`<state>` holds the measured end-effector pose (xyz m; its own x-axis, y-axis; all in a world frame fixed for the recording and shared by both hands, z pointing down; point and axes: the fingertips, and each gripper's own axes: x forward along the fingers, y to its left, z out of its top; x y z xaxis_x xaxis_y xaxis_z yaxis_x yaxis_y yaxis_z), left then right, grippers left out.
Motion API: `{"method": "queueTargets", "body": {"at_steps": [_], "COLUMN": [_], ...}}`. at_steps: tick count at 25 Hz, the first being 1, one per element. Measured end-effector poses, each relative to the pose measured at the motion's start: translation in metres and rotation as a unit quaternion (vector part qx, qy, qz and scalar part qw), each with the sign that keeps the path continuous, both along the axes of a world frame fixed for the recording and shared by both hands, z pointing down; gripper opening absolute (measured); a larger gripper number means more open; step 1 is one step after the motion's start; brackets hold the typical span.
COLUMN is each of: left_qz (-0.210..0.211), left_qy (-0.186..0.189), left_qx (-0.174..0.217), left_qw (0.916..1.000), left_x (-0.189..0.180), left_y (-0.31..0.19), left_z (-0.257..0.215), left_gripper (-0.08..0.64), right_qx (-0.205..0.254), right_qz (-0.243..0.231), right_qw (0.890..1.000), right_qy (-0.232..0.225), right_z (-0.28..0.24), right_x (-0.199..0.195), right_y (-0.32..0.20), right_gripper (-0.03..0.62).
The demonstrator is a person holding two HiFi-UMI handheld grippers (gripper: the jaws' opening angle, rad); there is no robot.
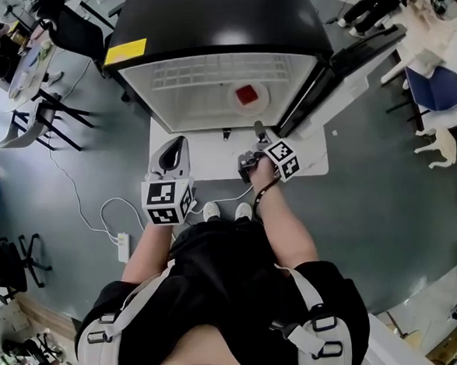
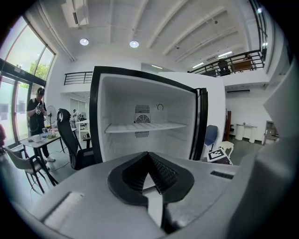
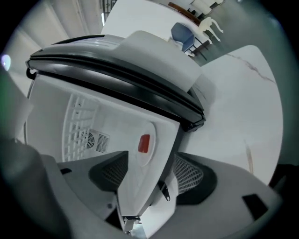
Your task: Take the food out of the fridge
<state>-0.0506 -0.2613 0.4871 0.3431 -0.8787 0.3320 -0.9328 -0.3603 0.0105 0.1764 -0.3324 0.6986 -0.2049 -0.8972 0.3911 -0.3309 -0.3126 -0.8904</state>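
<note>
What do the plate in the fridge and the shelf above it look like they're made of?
Plate: smooth, glossy white, probably ceramic or melamine; the look can't settle which. Shelf: a white grid of thin bars seen from above, likely coated wire or moulded plastic.

The fridge (image 1: 218,30) stands open — black shell, white inside, its door (image 1: 345,64) swung out to the right. One white shelf (image 2: 145,127) crosses the cavity, with a round vent (image 2: 142,119) on the back wall. The food (image 1: 247,94) is a small red block lying flat in the middle of a round white plate (image 1: 260,105) on the fridge floor — right of centre, below the shelf.
</note>
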Motion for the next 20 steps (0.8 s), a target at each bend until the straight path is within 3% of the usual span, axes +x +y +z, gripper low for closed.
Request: {"method": "queueTargets", "body": {"at_steps": [6,13,20], "left_qz": [-0.017,-0.030,-0.039], "left_qy": [-0.006,-0.013,-0.017], "left_qx": [-0.005,0.001,0.005], "left_qw": [0.9998,0.9995,0.9991], "left_x": [-0.021,-0.034,-0.041], "left_y": [-0.001,-0.010,-0.021], "left_z": [0.004,0.003,0.002], "left_gripper": [0.003,0.003,0.003], "right_qx": [-0.042,-0.084,-0.130], "right_qz": [0.034,0.071,0.086], "right_qw": [0.998,0.993,0.988], "right_qy": [-0.025,-0.037,-0.021], "right_z": [0.035,0.055,0.068], "right_x": [-0.003,-0.004,-0.004], "right_y": [-0.022,-0.043,-0.059], "right_gripper": [0.282,0.342,0.356]}}
